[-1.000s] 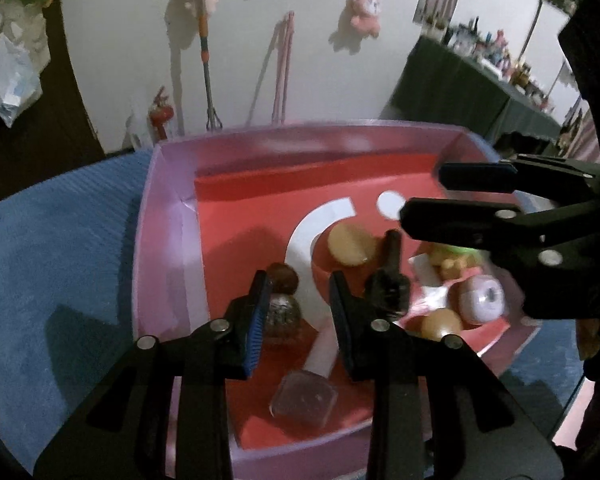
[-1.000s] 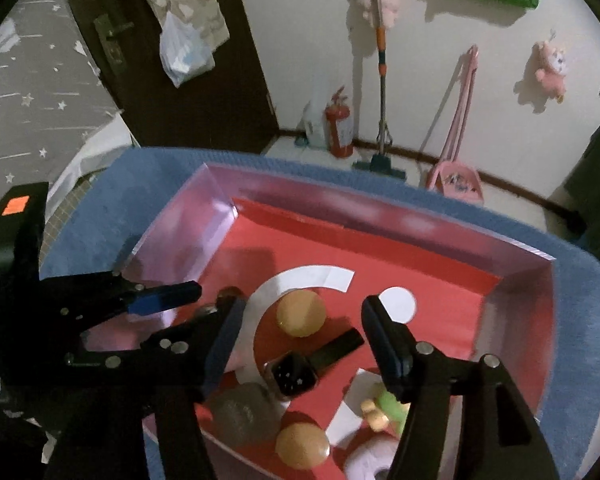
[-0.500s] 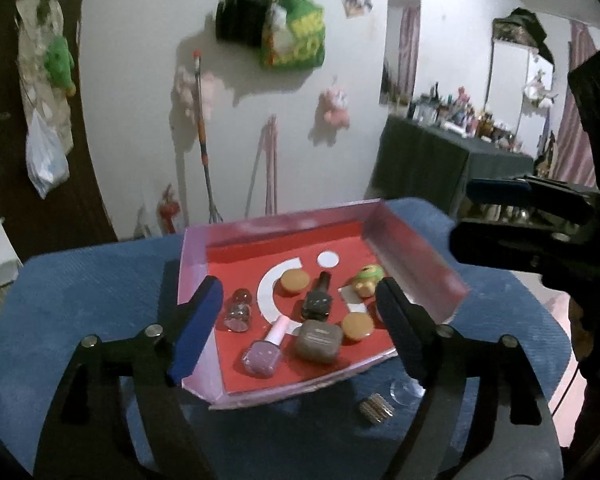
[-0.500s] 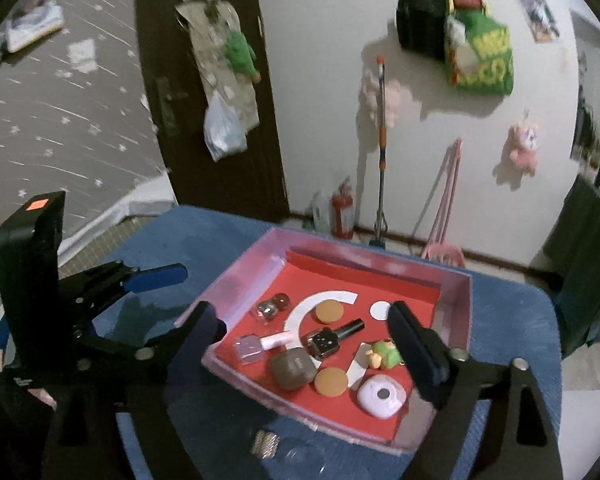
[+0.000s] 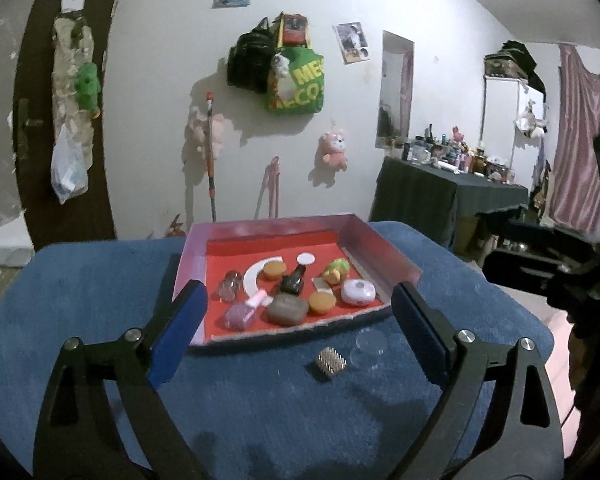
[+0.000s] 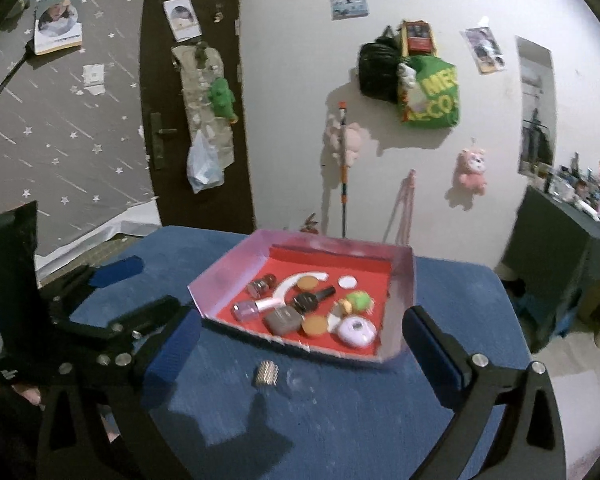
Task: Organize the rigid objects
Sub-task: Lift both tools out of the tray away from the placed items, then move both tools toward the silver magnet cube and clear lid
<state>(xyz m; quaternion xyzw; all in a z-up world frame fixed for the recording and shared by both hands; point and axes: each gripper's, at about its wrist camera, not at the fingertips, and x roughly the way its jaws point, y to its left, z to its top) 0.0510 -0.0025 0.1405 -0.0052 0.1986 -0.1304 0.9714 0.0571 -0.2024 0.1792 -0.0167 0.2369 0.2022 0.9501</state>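
A pink tray [image 5: 188, 264] [image 6: 220, 272] with a red floor sits on the blue cloth. In it lie a lilac nail polish bottle [image 5: 242, 314], a black bottle [image 5: 294, 282], a brown case [image 5: 287, 309], two orange discs, a green toy [image 5: 336, 271] and a white round device [image 5: 358, 292]. In front of the tray lie a small studded metal block [image 5: 331, 363] [image 6: 266, 373] and a clear disc [image 5: 369, 345]. My left gripper [image 5: 298, 332] and right gripper [image 6: 302, 344] hover short of the tray, jaws opening wide, nothing between them.
The blue-covered table [image 5: 80, 300] drops off at its far and right edges. My left gripper [image 6: 112, 280] shows at the left of the right wrist view. A dark table [image 5: 440, 196] with bottles stands at the right; a broom [image 5: 211, 160] leans on the wall.
Both grippers have drawn back and risen from inside the tray to in front of it. Their jaws have spread wide. The tray's objects stay where they lay.
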